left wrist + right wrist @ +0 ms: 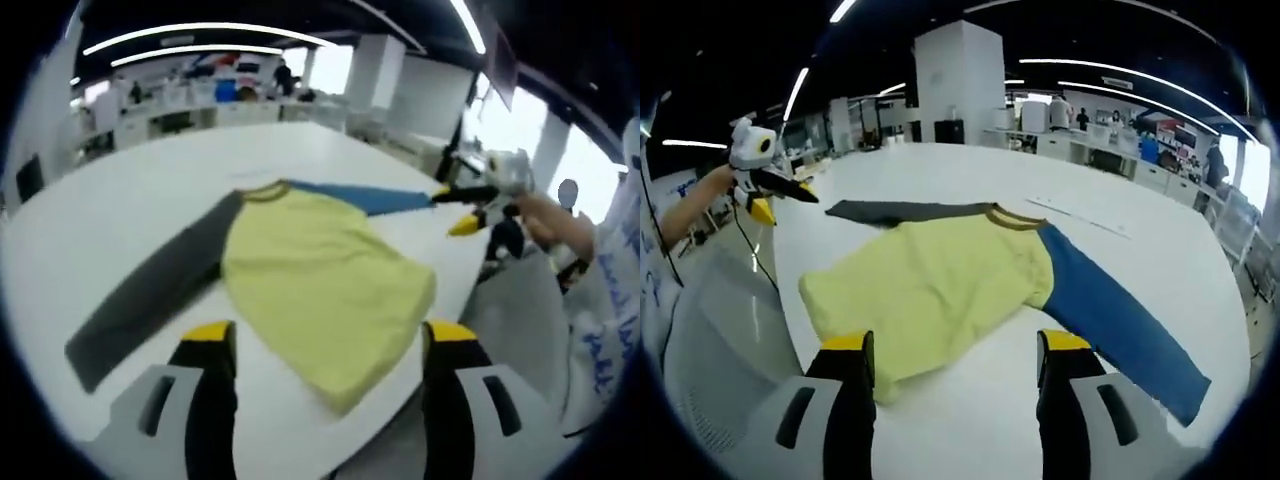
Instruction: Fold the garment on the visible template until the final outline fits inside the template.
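- In the left gripper view the left gripper (330, 345) stands with its two yellow-tipped black jaws wide apart and nothing between them; both jaws hang above the table, the left one over bare white surface just beside the grey sleeve (150, 300), the right one off the near edge of the shirt's yellow body.
- In the right gripper view the right gripper (958, 355) is likewise spread wide and holds nothing; its jaws frame the near hem of the shirt without touching it.
- The right gripper also shows at the right of the left gripper view (470, 208), held in a person's hand (545, 215) just off the end of the blue sleeve (365, 197); whether it touches the cuff I cannot tell.
- The left gripper shows at the left of the right gripper view (780, 195), held in a hand (715, 188) near the end of the grey sleeve.
- The long-sleeved shirt (320, 275) lies flat and unfolded on the white table (150, 190), yellow body in the middle, an olive collar (1015, 218), one sleeve grey, the other blue, both stretched outward.
- A faint pale line (1080, 216) on the table runs beyond the collar.
- A grey padded surface (725, 320) borders the table edge.
- The room behind is a large open hall with white columns (960, 85), ceiling strip lights (200, 32), and benches (1110, 150) with people standing far off.
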`<state>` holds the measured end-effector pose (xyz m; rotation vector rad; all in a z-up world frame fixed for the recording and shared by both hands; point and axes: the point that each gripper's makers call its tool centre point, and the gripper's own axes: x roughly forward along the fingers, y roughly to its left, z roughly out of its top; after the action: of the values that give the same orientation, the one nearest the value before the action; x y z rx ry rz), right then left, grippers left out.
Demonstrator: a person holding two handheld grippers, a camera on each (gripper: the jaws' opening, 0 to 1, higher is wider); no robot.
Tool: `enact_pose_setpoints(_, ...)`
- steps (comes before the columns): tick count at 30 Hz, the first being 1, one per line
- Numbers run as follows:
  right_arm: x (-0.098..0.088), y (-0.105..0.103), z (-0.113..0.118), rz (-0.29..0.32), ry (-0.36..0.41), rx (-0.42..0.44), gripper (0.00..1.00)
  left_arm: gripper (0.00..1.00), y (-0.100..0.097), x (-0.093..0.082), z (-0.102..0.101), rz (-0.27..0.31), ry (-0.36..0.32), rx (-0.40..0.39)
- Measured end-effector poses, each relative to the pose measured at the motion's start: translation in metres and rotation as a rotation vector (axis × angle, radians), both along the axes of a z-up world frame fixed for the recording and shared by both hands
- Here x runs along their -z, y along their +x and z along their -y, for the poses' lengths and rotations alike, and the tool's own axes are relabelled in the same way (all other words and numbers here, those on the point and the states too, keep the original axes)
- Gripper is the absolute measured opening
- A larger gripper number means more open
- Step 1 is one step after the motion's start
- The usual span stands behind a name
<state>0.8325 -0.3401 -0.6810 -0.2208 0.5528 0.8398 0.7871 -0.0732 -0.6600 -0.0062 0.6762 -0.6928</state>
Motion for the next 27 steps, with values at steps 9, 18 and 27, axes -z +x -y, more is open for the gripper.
enact_pose_setpoints(9,0.015,0.003,-0.006,-0.029,-0.015,-0.011,0.54,0.65,0.009,0.016,-0.004,-0.021,0.025,-0.02)
enact_pose_setpoints(18,0.035,0.008,-0.007,-0.07,-0.042,-0.01,0.45,0.64,0.018,0.041,-0.011,-0.056,0.03,-0.07)
enact_pose_setpoints(27,0.057,0.006,-0.013,-0.119,-0.047,-0.01,0.35,0.58,0.018,0.063,-0.011,-0.11,0.036,-0.086)
